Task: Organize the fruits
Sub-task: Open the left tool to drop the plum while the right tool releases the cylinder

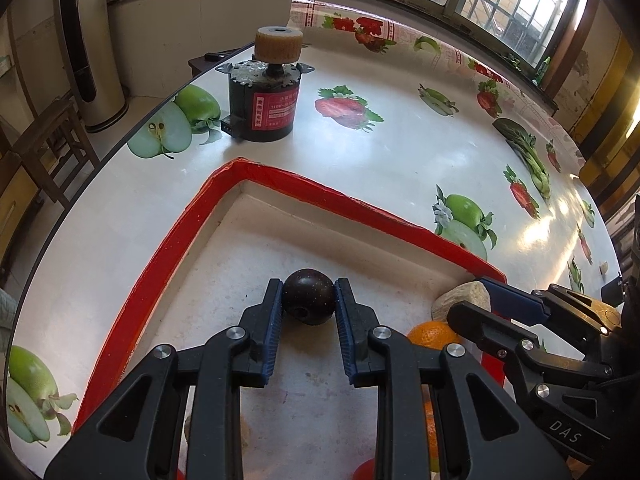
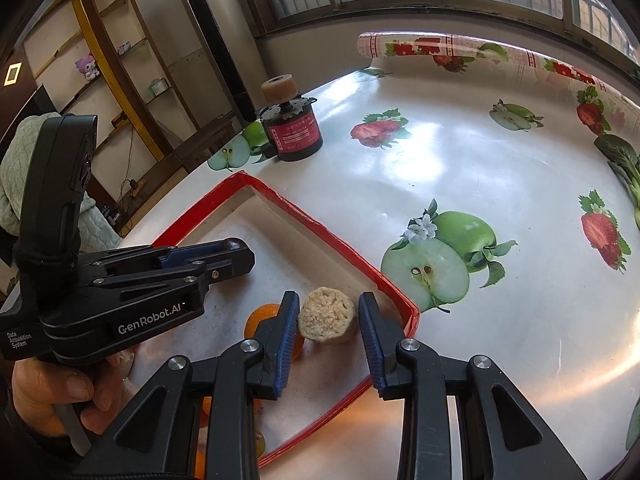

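left gripper (image 1: 308, 300) fingers clenched on the dark fruit (image 1: 308, 297), low over the middle of the red tray (image 1: 168, 240), so it looks about to be set down with the rest. right gripper (image 2: 329, 316) straddles the beige lump (image 2: 327, 321) in the tray's right corner, fingers released with gaps both sides, orange (image 2: 262, 318) just left of it; motor (image 1: 262, 100) on the far tabletop (image 1: 400, 152) isn't involved.
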### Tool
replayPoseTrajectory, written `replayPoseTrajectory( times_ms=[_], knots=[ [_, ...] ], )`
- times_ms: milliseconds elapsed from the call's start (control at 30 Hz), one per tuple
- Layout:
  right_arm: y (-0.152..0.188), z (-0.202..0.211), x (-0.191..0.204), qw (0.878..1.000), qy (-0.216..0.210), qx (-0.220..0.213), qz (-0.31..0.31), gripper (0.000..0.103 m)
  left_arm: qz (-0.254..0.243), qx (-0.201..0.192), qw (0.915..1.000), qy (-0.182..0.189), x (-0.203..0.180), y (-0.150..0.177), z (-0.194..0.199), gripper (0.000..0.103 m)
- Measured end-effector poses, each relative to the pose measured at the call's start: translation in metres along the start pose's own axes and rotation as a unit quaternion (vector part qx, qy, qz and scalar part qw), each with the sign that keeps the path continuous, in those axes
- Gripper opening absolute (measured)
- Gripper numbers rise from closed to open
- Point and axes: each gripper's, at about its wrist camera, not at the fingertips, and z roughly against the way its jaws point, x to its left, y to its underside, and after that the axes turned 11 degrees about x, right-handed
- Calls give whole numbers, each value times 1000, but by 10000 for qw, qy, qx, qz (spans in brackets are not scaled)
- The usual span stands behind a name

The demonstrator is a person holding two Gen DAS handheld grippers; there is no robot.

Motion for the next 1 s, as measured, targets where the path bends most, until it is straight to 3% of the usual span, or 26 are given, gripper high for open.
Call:
replayPoseTrajectory(
  times_ms=[267, 367, 433, 567, 667, 767, 800, 1000],
  knots=[
    [0, 1, 1, 10000, -26, 31, 17, 34, -12, 57, 9998, -182, -3, 5, 1, 31],
    [1, 5, 1, 10000, -37, 33, 20, 36, 24, -19, 9998, -188, -2, 10, 9, 43],
    [4, 10, 1, 10000, -24, -12, 39, 37, 42, -99, 9998, -187, -2, 16, 16, 46],
    [9, 23, 5, 9998, 21, -105, 162, 52, 97, -265, 9995, -124, -1, 29, 35, 46],
    [15, 33, 8, 9993, 17, -174, 323, 54, 53, -474, 9988, -144, -5, 45, 54, 47],
    [21, 43, 9, 9987, -4, -221, 460, 62, -18, -718, 9969, -315, -10, 62, 72, 61],
    [23, 46, 9, 9984, -21, -239, 508, 64, -51, -805, 9961, -369, -12, 69, 78, 61],
    [40, 59, 13, 9961, -71, -255, 847, 65, 38, -934, 9950, -345, -10, 100, 97, 61]
  ],
)
